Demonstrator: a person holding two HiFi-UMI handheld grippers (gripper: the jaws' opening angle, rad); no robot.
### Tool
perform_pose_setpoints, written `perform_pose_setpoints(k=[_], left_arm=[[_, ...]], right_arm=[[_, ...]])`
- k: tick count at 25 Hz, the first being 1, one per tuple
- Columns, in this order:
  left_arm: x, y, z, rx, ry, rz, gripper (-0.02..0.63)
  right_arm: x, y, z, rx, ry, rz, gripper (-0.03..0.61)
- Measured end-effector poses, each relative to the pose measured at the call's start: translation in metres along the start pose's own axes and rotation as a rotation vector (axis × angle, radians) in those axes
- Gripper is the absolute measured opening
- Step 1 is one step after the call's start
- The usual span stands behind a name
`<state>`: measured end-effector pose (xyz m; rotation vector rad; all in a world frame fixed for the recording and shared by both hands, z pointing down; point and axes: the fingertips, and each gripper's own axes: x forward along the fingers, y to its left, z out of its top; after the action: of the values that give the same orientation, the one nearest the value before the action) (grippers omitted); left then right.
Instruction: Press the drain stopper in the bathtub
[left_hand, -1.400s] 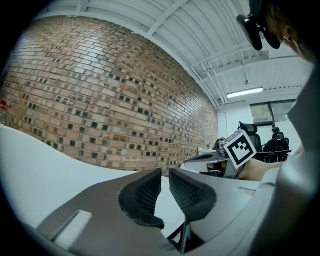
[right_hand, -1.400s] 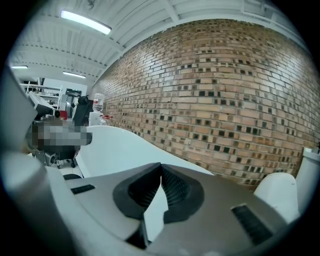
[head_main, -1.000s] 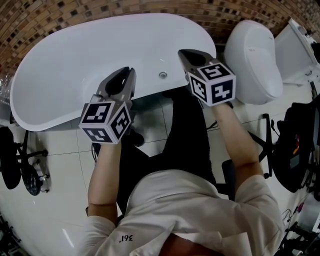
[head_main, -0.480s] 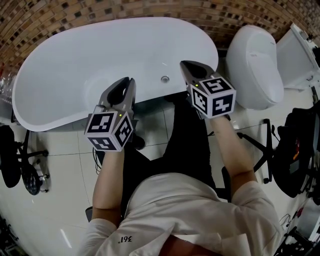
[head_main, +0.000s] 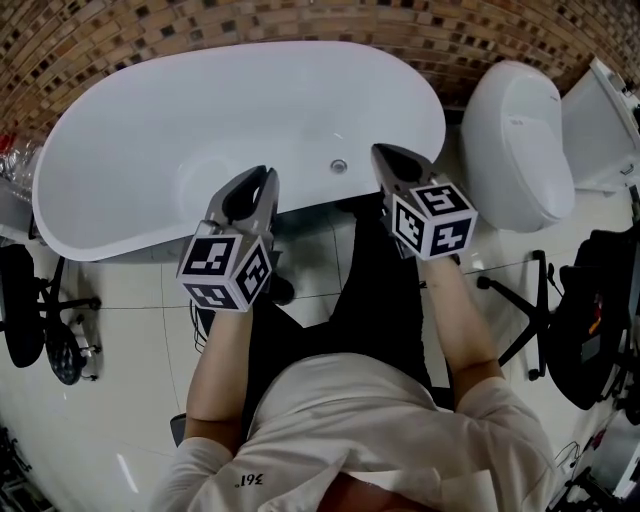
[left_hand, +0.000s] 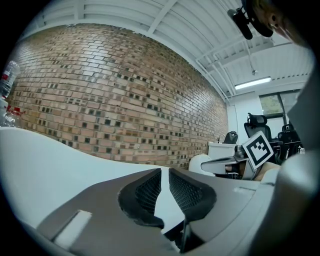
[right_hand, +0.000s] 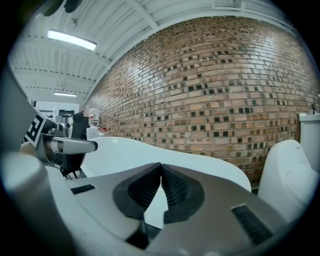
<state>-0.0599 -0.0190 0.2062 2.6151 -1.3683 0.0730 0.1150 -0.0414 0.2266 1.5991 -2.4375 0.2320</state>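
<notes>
1. A white bathtub (head_main: 180, 120) is seen set against a brick wall (head_main: 300, 25), with a white toilet (head_main: 520, 140) just beside its right end. A person is stood at the tub's near rim.

2. The left gripper (head_main: 262, 172) and the right gripper (head_main: 380, 150) are held over that near rim, well apart from each other and pointed out across the tub. The jaws of both are drawn all but together: a thin slit is left between the left pair, the right pair meets at the tips, and nothing is held in either.

3. A small round metal fitting (head_main: 339, 166), judged to be the drain stopper, is set in the tub's inner wall near the rim. It lies between the two grippers, nearer the right one, and is touched by neither. Whether it is pressed down or raised cannot be told.

4. Two stages are fitted by this pose: a reach towards the fitting, or a drawing clear after it is pushed. If a press is due, closed jaw tips would need to be brought squarely onto a small cap.

5. The fitting and the toilet's place are shown by the head view alone. The jaws' pads and the ceiling lights are given only by the gripper views, and neither shows the fitting.
</notes>
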Motion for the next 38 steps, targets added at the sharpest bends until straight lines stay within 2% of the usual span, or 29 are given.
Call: perform_pose_setpoints(k=[15, 38], left_arm=[[0.001, 0.0, -0.008, 0.014, 0.007, 0.009, 0.057], [0.004, -0.011, -0.018, 0.009, 0.023, -0.018, 0.057]], right_arm=[[-0.007, -0.007, 0.002, -0.015, -0.045, -0.017, 0.015], [-0.004, -0.001, -0.008, -0.042, -0.008, -0.001, 0.017]])
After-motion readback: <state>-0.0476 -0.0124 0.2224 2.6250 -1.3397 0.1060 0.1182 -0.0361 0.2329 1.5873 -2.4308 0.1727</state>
